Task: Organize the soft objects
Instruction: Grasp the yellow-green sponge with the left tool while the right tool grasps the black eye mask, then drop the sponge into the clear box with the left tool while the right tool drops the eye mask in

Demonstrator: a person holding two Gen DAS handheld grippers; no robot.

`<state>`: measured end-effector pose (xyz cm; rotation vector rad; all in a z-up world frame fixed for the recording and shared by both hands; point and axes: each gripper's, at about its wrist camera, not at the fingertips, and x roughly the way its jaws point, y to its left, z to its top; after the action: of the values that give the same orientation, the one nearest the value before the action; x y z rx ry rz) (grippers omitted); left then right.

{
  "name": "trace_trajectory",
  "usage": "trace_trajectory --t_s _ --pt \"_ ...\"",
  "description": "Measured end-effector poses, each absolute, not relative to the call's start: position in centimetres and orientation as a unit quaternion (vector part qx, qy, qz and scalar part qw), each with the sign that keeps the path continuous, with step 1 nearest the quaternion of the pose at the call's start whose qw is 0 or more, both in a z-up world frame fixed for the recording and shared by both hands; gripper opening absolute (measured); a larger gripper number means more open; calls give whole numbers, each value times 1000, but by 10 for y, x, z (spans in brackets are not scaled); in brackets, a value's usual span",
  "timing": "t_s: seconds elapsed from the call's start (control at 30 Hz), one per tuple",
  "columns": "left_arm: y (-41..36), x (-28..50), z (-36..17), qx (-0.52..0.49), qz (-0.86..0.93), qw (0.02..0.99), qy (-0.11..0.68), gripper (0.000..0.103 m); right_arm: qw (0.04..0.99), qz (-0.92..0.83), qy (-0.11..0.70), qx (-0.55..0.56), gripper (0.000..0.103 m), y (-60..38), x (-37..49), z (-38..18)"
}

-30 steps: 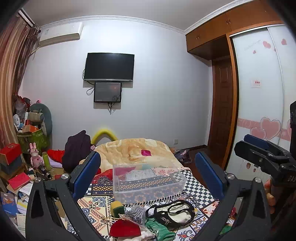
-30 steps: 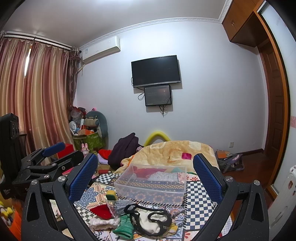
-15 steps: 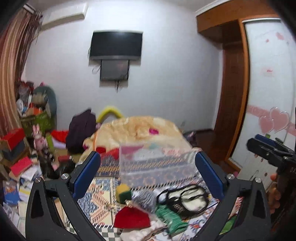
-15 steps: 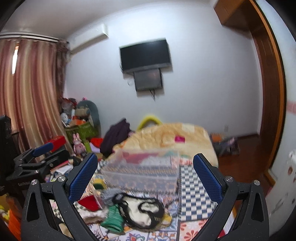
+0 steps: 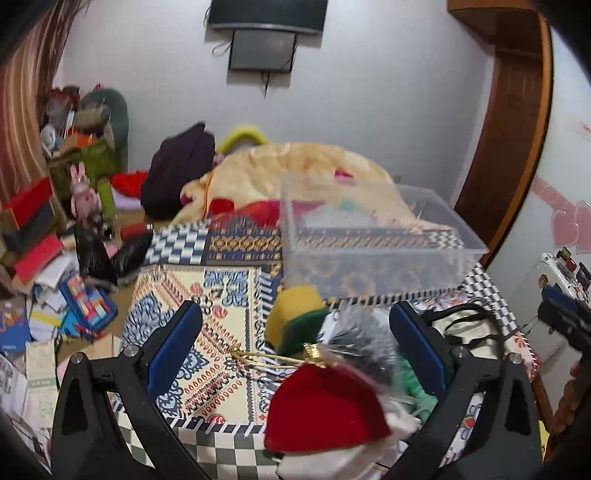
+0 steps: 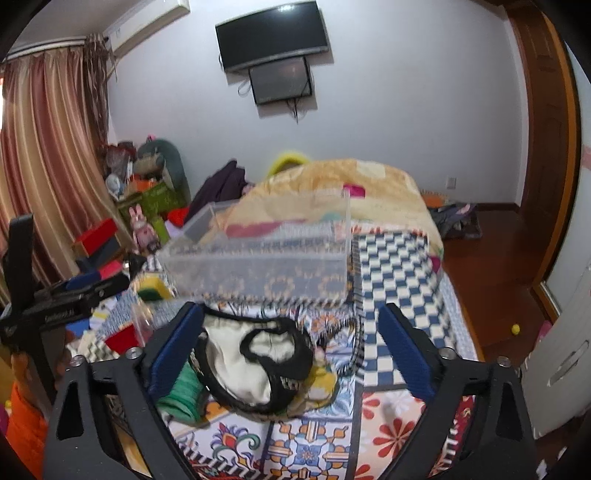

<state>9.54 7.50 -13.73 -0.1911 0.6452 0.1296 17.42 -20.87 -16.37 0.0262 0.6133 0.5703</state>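
Note:
A clear plastic box (image 5: pixel 373 236) stands on the patterned bedspread (image 5: pixel 221 325); it also shows in the right wrist view (image 6: pixel 258 266). In front of it lie soft things: a red and white hat (image 5: pixel 325 410), a yellow-green sponge (image 5: pixel 295 317), a grey fluffy item (image 5: pixel 365 343), a green cloth (image 6: pixel 183 391) and a cream pouch with black trim (image 6: pixel 247 365). My left gripper (image 5: pixel 299 350) is open, just above the hat and sponge. My right gripper (image 6: pixel 291 354) is open, just above the cream pouch.
A yellow blanket (image 6: pixel 332 184) and dark clothing (image 5: pixel 177 166) lie beyond the box. Boxes, books and toys (image 5: pixel 55 236) crowd the floor at the left. A wardrobe (image 5: pixel 565 206) and door stand at the right. A TV (image 6: pixel 273 33) hangs on the far wall.
Both grippers have tilted down and moved in closer to the pile of soft things on the bed. Both stay open and empty.

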Motion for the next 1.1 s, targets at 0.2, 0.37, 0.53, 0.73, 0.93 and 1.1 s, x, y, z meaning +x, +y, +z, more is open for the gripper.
trace_trajectory --t_s 0.2,0.37,0.53,0.73,0.93,1.1 --pt "83 117 -159 -121 57 930 342 82 896 283 342 5 59 -202 187 -186" --pt "80 126 -167 -126 49 926 352 65 887 289 361 3 41 -201 192 -197" --pt "71 124 -171 -111 41 926 359 39 886 287 363 -7 27 -198 188 -199" --pt "65 113 -161 -96 42 933 343 37 894 280 351 -9 15 -196 187 -194" --pt "68 100 -138 -96 44 943 315 36 906 274 322 -9 12 -192 183 -176" --pt "67 90 -114 -93 38 953 286 36 915 279 292 -15 11 -189 180 -155"
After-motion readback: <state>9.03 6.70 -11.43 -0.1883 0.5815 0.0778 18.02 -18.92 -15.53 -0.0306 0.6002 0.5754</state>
